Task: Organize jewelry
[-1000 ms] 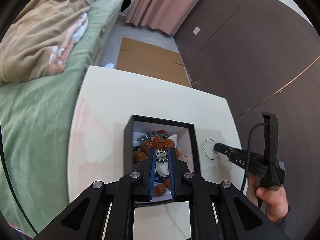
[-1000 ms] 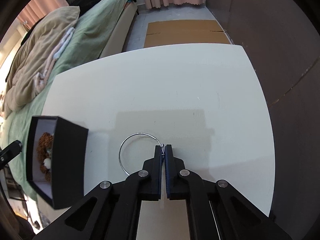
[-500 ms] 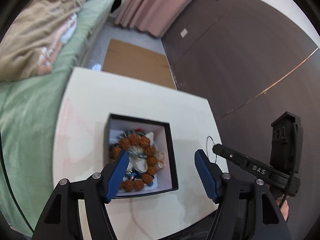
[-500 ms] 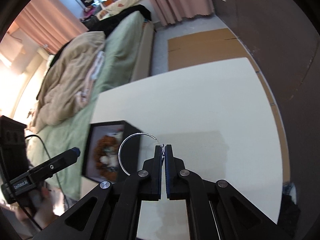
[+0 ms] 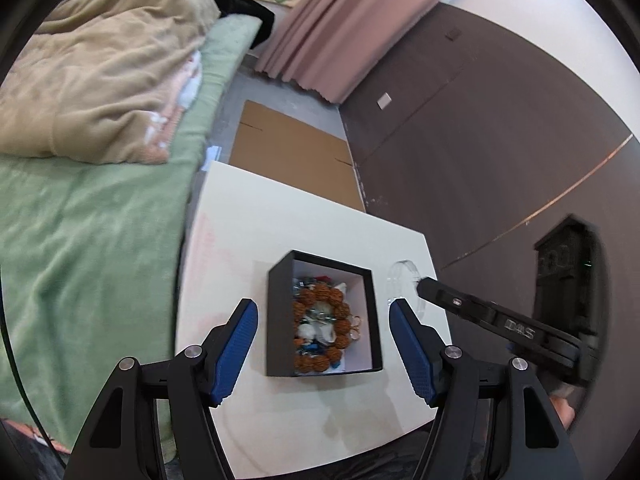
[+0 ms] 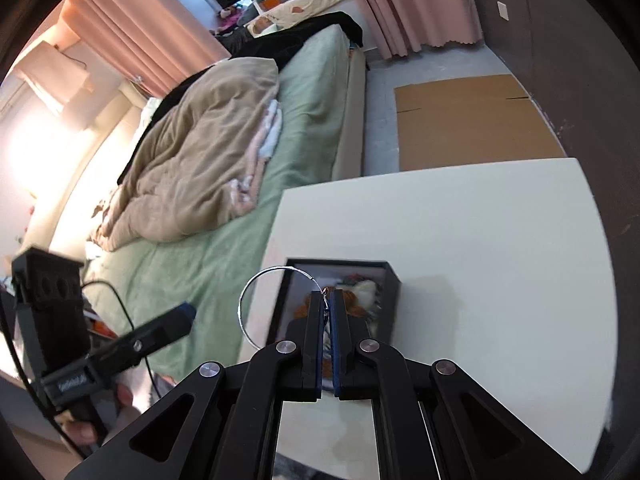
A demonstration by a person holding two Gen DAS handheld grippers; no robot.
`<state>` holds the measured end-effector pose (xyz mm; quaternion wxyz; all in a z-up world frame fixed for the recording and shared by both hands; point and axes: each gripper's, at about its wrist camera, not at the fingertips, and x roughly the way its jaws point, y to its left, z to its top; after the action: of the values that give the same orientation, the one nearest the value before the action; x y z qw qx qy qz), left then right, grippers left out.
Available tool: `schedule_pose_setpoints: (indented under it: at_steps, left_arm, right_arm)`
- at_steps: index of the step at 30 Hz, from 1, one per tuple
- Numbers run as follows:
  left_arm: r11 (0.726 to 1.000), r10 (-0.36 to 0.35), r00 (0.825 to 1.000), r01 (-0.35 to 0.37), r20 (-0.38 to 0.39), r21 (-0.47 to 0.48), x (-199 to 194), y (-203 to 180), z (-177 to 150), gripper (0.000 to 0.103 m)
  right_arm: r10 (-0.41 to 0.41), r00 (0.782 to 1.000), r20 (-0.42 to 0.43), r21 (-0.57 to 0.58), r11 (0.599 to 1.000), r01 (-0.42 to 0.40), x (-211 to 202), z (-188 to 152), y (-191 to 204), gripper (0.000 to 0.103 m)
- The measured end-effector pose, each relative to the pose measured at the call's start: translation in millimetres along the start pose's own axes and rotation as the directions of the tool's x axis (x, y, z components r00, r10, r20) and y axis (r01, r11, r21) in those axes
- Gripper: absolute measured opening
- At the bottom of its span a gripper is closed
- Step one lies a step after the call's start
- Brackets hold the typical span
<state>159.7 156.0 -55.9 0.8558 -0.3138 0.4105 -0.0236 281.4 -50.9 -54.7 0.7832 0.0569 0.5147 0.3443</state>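
A black open box [image 5: 280, 320] stands on the white table [image 5: 280, 216], with a brown bead bracelet [image 5: 320, 292] and other small pieces inside. My left gripper [image 5: 322, 326] hangs open above the box, nothing between its blue pads [image 5: 240, 332]. My right gripper [image 6: 328, 298] pinches a thin silver hoop [image 6: 241, 304] at its fingertips; its jaws are opening slightly, with the hoop still between them. It hovers over the box [image 6: 394, 280]. In the left wrist view the right gripper [image 5: 424, 286] and the blurred hoop [image 5: 390, 276] sit just right of the box.
A bed with a green sheet [image 5: 80, 260] and a tan blanket [image 5: 100, 80] runs along the table's left side. Flattened cardboard [image 5: 288, 160] lies on the floor beyond the table. A dark wall [image 5: 480, 160] closes the right side. A hand [image 6: 84, 432] holds the left gripper [image 6: 176, 322].
My left gripper opened wide and drew back up from inside the box. My right gripper lifted the hoop off the table and carried it left, over the box.
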Motion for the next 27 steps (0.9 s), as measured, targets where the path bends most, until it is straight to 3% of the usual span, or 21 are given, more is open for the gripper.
schedule_pose_setpoints:
  at_steps: [3,8,16,27]
  left_arm:
    - [1.000,0.002,1.000,-0.002,0.011,-0.006,-11.2,7.1,-2.5,0.069]
    - [1.000,0.008,1.000,-0.008,0.026,0.001,-22.7,8.6,-6.2,0.069]
    - [0.999,-0.004,0.999,0.002,0.045,0.046,-40.7,-8.8,-16.7,0.072]
    - [0.986,0.025,0.994,-0.042,0.104,0.161,-75.6,-48.2,-35.6,0.076]
  right_arm:
    - [-0.097,0.994,-0.060,0.055,0.993,0.100,19.2,0.4,-8.4,0.066]
    - [-0.066,0.996,-0.065,0.080,0.994,0.072,14.8,-13.8,-13.5,0.067]
    - [-0.097,0.995,-0.027,0.081,0.992,0.099,-22.6,-31.2,-6.9,0.067]
    - [-0.152,0.983,0.106,0.096,0.985,0.142,-100.5,-62.9,5.3,0.067]
